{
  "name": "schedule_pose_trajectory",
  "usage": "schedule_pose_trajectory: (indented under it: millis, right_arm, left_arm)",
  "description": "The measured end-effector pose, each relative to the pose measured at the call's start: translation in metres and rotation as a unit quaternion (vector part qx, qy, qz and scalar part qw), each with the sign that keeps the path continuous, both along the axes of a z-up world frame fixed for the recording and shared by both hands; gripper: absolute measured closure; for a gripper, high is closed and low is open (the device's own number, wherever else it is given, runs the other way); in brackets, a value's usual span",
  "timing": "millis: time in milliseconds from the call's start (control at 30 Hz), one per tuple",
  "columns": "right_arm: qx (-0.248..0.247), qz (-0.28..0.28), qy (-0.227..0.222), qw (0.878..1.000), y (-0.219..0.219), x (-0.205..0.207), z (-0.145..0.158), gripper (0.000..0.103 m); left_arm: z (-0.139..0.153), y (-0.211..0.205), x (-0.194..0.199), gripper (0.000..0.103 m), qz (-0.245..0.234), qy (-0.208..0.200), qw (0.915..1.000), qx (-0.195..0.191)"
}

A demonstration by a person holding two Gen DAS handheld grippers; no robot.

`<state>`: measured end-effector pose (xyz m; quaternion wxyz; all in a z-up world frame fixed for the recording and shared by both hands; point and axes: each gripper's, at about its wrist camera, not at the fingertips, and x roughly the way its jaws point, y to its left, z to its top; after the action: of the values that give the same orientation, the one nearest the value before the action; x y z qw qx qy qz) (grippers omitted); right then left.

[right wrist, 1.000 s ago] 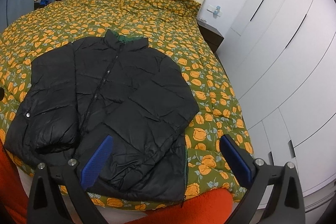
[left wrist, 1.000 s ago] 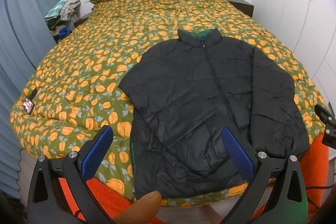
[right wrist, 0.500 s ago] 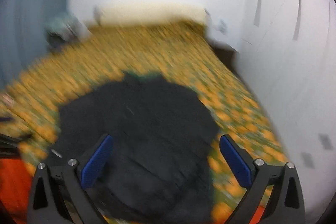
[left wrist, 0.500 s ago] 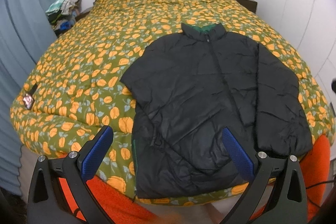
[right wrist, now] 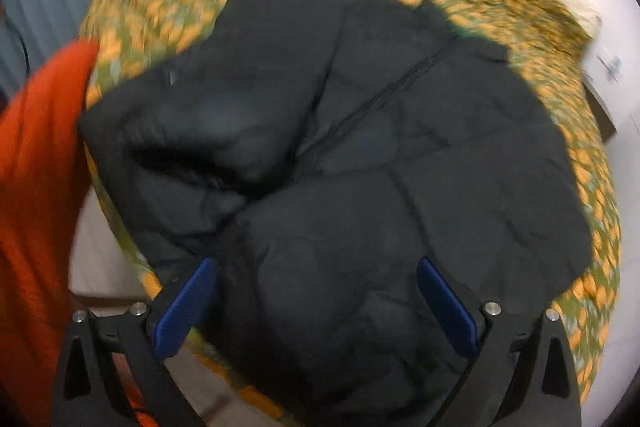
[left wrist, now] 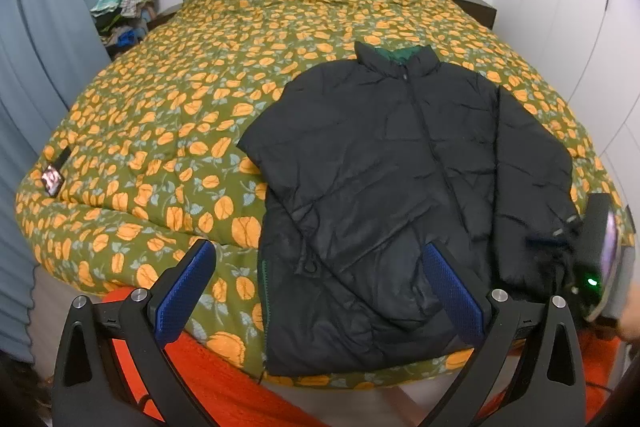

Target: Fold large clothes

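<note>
The right gripper [right wrist: 316, 303] has dropped close over the black jacket [left wrist: 400, 195] lying flat at the bed's [left wrist: 160, 131] near edge, jaws narrowing but apart over its hem, while the left gripper [left wrist: 320, 291] hovers open; pinch both layers squarely.

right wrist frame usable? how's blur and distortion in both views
Left wrist view: sharp, evenly lit, strong fisheye curving the orange-flowered green quilt; black puffer jacket crisp, right gripper at the edge smeared. Right wrist view: heavy motion blur, quilt pattern streaked, jacket seams soft; only the blue-padded fingers are sharp. Marginal.
</note>
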<state>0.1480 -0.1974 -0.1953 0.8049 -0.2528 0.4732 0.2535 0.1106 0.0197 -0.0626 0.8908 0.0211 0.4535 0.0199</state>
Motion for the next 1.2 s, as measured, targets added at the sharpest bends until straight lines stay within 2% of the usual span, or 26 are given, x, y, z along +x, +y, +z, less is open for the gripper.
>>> schedule_pose_trajectory:
  millis: [33, 67, 100, 133, 167, 233, 300, 367, 433, 467, 500, 533, 633, 733, 867, 967, 1000, 1033, 1067, 1100, 1133, 1200]
  right_arm:
    - [-0.009, -0.015, -0.002, 1.0, -0.003, 0.006, -0.006, 0.047]
    - [0.007, -0.028, 0.008, 1.0, -0.01, 0.007, -0.007, 0.053]
    - [0.045, -0.046, 0.027, 0.998, -0.021, 0.012, -0.001, 0.073]
    - [0.078, -0.068, 0.032, 0.994, -0.031, 0.013, 0.011, 0.089]
    - [0.087, -0.081, 0.019, 0.993, -0.04, 0.012, 0.022, 0.089]
    - [0.099, -0.112, -0.05, 0.988, -0.067, 0.001, 0.064, 0.091]
    - [0.113, -0.169, -0.11, 0.973, -0.11, -0.007, 0.107, 0.091]
    - [0.123, -0.239, -0.158, 0.95, -0.167, -0.008, 0.142, 0.091]
    - [0.116, -0.326, -0.208, 0.915, -0.235, -0.016, 0.17, 0.091]
    - [0.11, -0.358, -0.219, 0.901, -0.262, -0.018, 0.176, 0.091]
    - [0.106, -0.399, -0.228, 0.882, -0.298, -0.021, 0.181, 0.091]
    - [0.101, -0.431, -0.23, 0.867, -0.328, -0.022, 0.181, 0.091]
    - [0.064, -0.501, -0.222, 0.834, -0.399, -0.019, 0.162, 0.091]
    - [0.072, -0.551, -0.166, 0.814, -0.458, -0.009, 0.119, 0.091]
    - [0.081, -0.586, -0.114, 0.798, -0.486, -0.002, 0.063, 0.091]
    - [0.111, -0.595, -0.088, 0.791, -0.486, -0.003, 0.036, 0.087]
    - [0.123, -0.595, -0.089, 0.789, -0.485, -0.005, 0.031, 0.081]
    - [0.136, -0.593, -0.093, 0.789, -0.484, -0.007, 0.028, 0.061]
    - [0.143, -0.591, -0.097, 0.788, -0.482, -0.011, 0.026, 0.05]
    - [0.156, -0.589, -0.101, 0.786, -0.481, -0.015, 0.026, 0.031]
    - [0.166, -0.586, -0.1, 0.786, -0.475, -0.018, 0.027, 0.017]
    - [0.175, -0.585, -0.103, 0.785, -0.468, -0.025, 0.03, 0.017]
  left_arm:
    - [0.0, 0.0, 0.0, 0.0, 0.0, 0.002, 1.0, -0.001]
    - [0.001, 0.001, 0.0, 0.0, 0.001, 0.002, 1.0, -0.002]
    - [0.001, 0.001, 0.0, 0.0, 0.001, 0.003, 1.0, -0.002]
    - [0.001, 0.001, 0.0, 0.0, -0.001, 0.002, 1.0, -0.002]
    - [0.0, 0.001, 0.0, 0.0, -0.002, 0.001, 1.0, -0.001]
    - [-0.002, 0.0, 0.003, 0.0, -0.008, 0.001, 1.0, 0.005]
    - [-0.004, -0.003, 0.006, 0.0, -0.022, -0.001, 0.9997, 0.011]
    - [-0.006, -0.007, 0.009, 0.0, -0.045, -0.004, 0.9989, 0.011]
    - [-0.009, -0.012, 0.011, 0.0, -0.076, -0.007, 0.997, 0.011]
    - [-0.01, -0.015, 0.012, 0.0, -0.095, -0.007, 0.9954, 0.012]
    - [-0.012, -0.018, 0.013, 0.0, -0.112, -0.004, 0.9936, 0.013]
    - [-0.014, -0.021, 0.015, 0.0, -0.126, -0.003, 0.9919, 0.016]
    - [-0.021, -0.032, 0.017, 0.0, -0.169, -0.001, 0.9849, 0.034]
    - [-0.028, -0.04, 0.017, 0.0, -0.206, 0.001, 0.9774, 0.046]
    - [-0.038, -0.046, 0.017, 0.0, -0.253, 0.02, 0.9664, 0.04]
    - [-0.048, -0.052, 0.017, 0.0, -0.297, 0.043, 0.9536, 0.025]
    - [-0.053, -0.055, 0.018, 0.0, -0.31, 0.054, 0.9489, 0.021]
    - [-0.059, -0.059, 0.02, 0.0, -0.322, 0.066, 0.9441, 0.021]
    - [-0.064, -0.064, 0.02, 0.0, -0.331, 0.074, 0.9404, 0.022]
    - [-0.072, -0.071, 0.022, 0.0, -0.345, 0.082, 0.9347, 0.028]
    - [-0.08, -0.079, 0.023, 0.0, -0.359, 0.089, 0.9283, 0.037]
    - [-0.1, -0.095, 0.024, 0.0, -0.381, 0.097, 0.9172, 0.063]
